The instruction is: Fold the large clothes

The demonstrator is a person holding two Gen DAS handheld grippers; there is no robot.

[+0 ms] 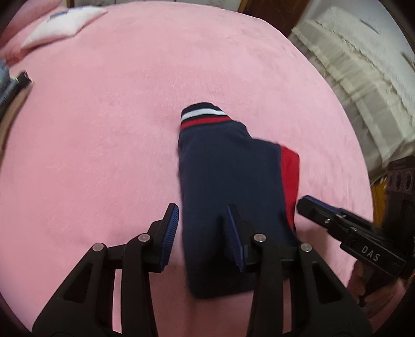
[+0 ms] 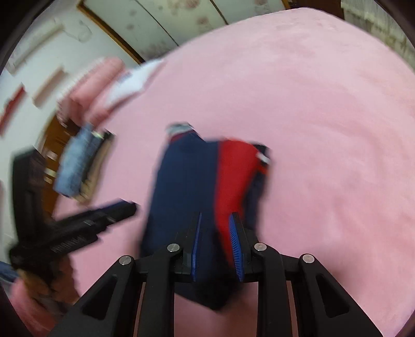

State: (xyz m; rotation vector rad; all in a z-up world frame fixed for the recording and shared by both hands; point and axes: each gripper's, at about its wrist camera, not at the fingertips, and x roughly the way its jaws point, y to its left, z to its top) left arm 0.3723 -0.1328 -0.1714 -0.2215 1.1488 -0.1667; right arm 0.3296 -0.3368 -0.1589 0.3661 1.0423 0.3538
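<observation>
A folded navy garment (image 1: 230,181) with a red panel and a red, white and navy striped ribbed band lies on the pink bed cover (image 1: 103,129). My left gripper (image 1: 202,220) is open, its jaws astride the garment's left near edge, just above it. My right gripper (image 1: 306,204) comes in from the right beside the red panel. In the right wrist view the right gripper (image 2: 216,228) has its jaws partly open over the near end of the garment (image 2: 186,181), with cloth between them; the view is blurred. The left gripper (image 2: 124,207) shows at the left.
A white pillow (image 1: 62,23) and pink bedding lie at the far left corner. A folded pale blue garment (image 2: 77,160) and a dark object sit at the bed's left edge. A cream curtain (image 1: 363,77) hangs past the right edge.
</observation>
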